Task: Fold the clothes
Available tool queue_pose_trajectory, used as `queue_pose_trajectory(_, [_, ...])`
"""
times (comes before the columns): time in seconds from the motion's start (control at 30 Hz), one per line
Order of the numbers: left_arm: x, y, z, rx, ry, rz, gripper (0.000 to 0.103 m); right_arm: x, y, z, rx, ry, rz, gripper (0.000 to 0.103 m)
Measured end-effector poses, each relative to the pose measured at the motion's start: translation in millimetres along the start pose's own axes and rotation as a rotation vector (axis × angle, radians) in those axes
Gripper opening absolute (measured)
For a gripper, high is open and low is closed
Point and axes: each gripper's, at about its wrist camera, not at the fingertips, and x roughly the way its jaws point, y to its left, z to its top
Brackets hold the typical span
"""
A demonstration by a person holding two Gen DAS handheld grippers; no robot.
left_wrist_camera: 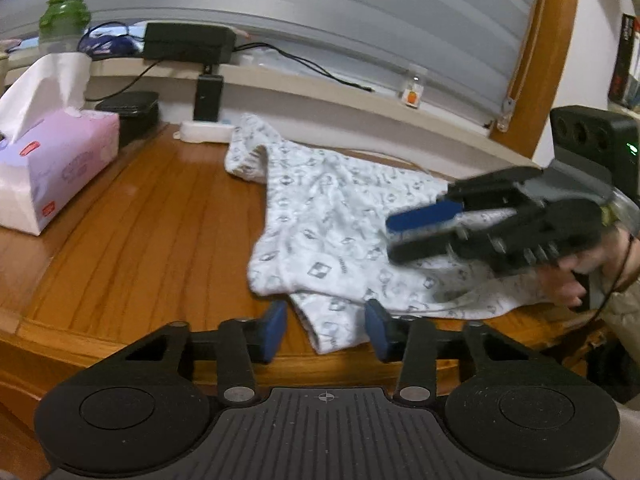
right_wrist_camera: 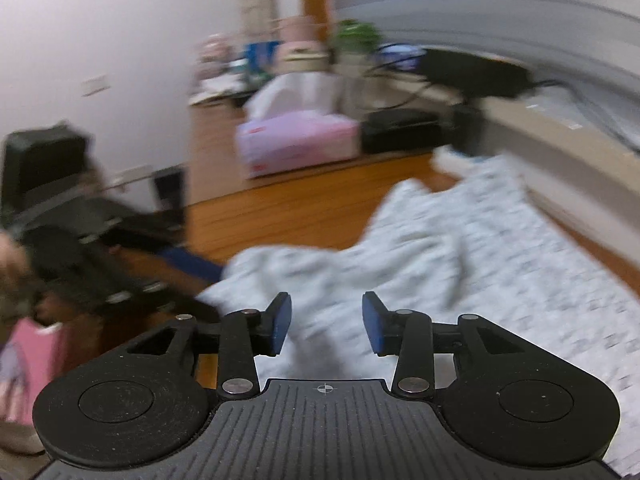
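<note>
A white garment with a grey print (left_wrist_camera: 340, 232) lies crumpled on the wooden table (left_wrist_camera: 160, 216). My left gripper (left_wrist_camera: 326, 332) is open at the table's front edge, its blue pads on either side of a hanging corner of the garment. My right gripper (left_wrist_camera: 416, 232) shows in the left wrist view, hovering over the garment's right part, blurred. In the right wrist view the right gripper (right_wrist_camera: 326, 326) is open and empty above the garment (right_wrist_camera: 440, 256). The left gripper (right_wrist_camera: 192, 264) shows there at the left, at the garment's edge.
A pink tissue box (left_wrist_camera: 48, 168) stands at the table's left. A black box (left_wrist_camera: 132, 114), a white power strip (left_wrist_camera: 206, 132) with a black adapter, and cables sit at the back by the window sill. A black device (left_wrist_camera: 592, 136) stands at right.
</note>
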Motion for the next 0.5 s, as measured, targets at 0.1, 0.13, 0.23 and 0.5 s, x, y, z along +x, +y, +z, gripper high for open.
queue_pose_trajectory(0.1, [0.7, -4.5, 4.0, 0.034, -0.017, 0.017, 0.006, 1.7, 7.7, -5.8, -0.044, 0.040, -0.005, 0.040])
queue_pose_trajectory(0.13, [-1.5, -5.7, 5.7, 0.045, -0.028, 0.025, 0.004, 2.1, 6.0, -7.2, -0.041, 0.050, 0.000, 0.039])
queue_pose_trajectory(0.23, [-26.5, 0.4, 13.9, 0.042, -0.084, 0.055, 0.003, -6.1, -6.4, -5.7, 0.019, 0.027, 0.042, 0.003])
queue_pose_trajectory(0.5, [-83.4, 38.1, 18.7, -0.002, -0.080, 0.102, 0.004, -43.7, -24.1, 14.1, 0.107, -0.077, 0.055, 0.022])
